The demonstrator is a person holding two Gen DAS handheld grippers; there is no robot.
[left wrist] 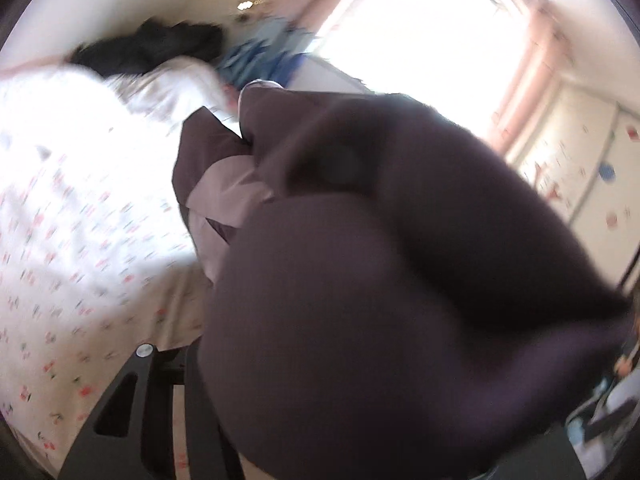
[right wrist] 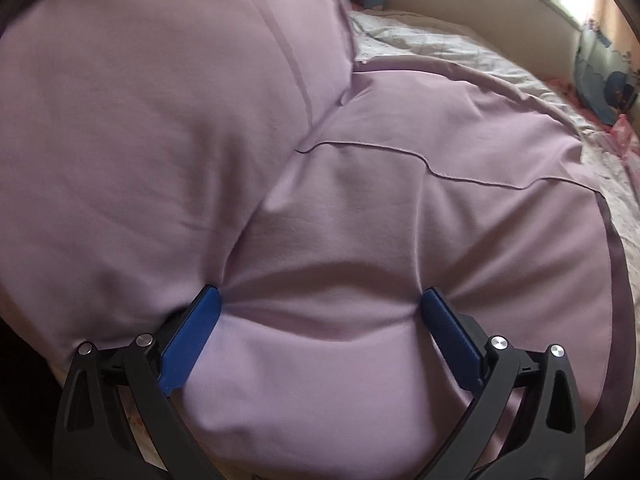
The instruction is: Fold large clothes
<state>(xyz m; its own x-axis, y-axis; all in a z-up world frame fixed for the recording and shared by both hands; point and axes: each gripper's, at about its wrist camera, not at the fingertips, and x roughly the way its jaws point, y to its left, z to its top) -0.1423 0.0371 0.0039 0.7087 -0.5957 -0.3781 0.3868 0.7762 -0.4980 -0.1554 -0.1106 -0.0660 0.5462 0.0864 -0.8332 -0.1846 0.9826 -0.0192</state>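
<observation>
A large mauve-purple garment (right wrist: 320, 200) lies spread on the bed. In the right wrist view my right gripper (right wrist: 320, 308) is open, its blue pads (right wrist: 192, 340) pressed down on the cloth with a wide fold bulging between them. In the left wrist view the same garment (left wrist: 400, 280) hangs dark and close over the lens and hides most of my left gripper. Only the black left finger (left wrist: 132, 392) shows, so its fingertips and grip are hidden. The garment trails down to the bed (left wrist: 216, 184).
The bed has a white floral sheet (left wrist: 72, 208). A dark pile (left wrist: 152, 52) and blue clothes (left wrist: 260, 52) lie at its far end. A bright window (left wrist: 420, 40) with pink curtains stands beyond. A beige headboard (right wrist: 480, 12) and blue fabric (right wrist: 608, 80) show at right.
</observation>
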